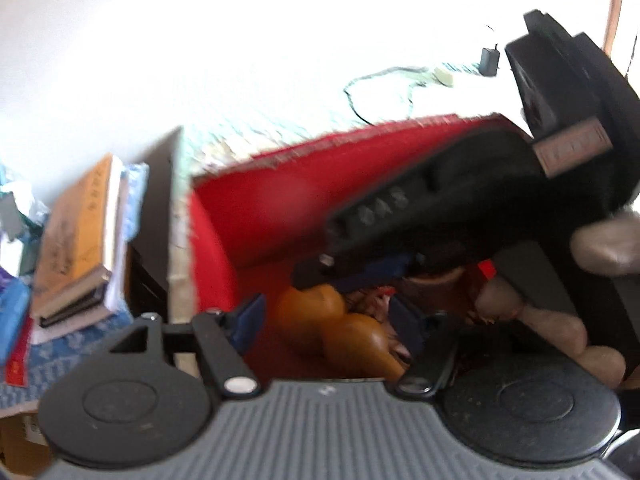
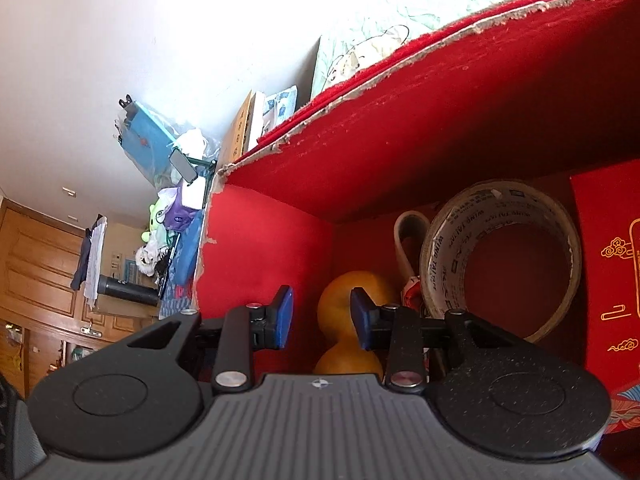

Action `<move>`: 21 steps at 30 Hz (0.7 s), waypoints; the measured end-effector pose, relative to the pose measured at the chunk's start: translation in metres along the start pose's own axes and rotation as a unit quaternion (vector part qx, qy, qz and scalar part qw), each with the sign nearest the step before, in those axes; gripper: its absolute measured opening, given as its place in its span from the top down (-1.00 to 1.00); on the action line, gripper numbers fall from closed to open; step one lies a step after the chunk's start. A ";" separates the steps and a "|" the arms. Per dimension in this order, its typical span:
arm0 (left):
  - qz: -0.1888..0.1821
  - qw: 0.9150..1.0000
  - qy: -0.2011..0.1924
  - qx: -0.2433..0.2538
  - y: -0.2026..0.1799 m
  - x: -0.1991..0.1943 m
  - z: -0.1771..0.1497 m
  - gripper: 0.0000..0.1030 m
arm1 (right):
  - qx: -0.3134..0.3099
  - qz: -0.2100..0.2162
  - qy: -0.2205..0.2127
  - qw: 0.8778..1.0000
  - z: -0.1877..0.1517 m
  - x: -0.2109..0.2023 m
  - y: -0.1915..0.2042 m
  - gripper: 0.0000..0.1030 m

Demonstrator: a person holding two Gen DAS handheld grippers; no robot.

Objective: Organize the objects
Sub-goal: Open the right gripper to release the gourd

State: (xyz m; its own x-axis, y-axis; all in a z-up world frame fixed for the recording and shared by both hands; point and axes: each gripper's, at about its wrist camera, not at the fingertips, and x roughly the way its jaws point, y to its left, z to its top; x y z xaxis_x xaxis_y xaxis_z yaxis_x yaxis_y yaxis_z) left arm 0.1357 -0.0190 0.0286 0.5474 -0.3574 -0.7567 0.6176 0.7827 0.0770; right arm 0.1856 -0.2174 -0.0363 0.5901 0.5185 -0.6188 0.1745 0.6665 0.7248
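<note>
Both claws reach into a red-lined cardboard box. Right gripper has its blue pads apart, holding nothing, lined up on an orange gourd-shaped object lying on the box floor; the gourd sits just beyond the fingertips, seen through the gap, so this looks like an approach to pick it up or a release just made. Left gripper also hangs over the same gourd, fingers spread wide with nothing between them, though the view is blurred. In that view the right gripper's black body crosses in front, a gloved hand wrapped round it.

Beyond the gourd, a roll of clear packing tape stands on edge against the back wall, probably propped there to save floor room. A white mug handle shows just left of it, and a red box with gold cloud patterns stands at the right.

Outside the box, stacked books lie on a patterned cloth.
</note>
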 end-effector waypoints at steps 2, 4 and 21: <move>0.005 1.000 -0.005 -0.008 0.004 -0.001 0.004 -0.38 | -0.001 0.000 -0.004 1.000 0.000 -0.001 0.001 0.31; 0.012 1.000 -0.004 -0.018 0.018 -0.001 0.009 -0.37 | 0.000 0.001 -0.010 1.000 -0.001 -0.003 0.000 0.31; -0.058 0.998 0.006 -0.017 0.014 -0.007 -0.003 -0.43 | 0.018 0.031 -0.041 0.999 0.005 -0.007 0.000 0.31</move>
State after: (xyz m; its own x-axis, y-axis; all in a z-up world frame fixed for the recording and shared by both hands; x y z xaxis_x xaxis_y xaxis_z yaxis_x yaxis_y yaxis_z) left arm 0.1385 -0.0040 0.0333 0.4665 -0.4410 -0.7668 0.6565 0.7536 -0.0340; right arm 0.1854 -0.2235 -0.0310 0.6628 0.5112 -0.5471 0.1640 0.6138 0.7723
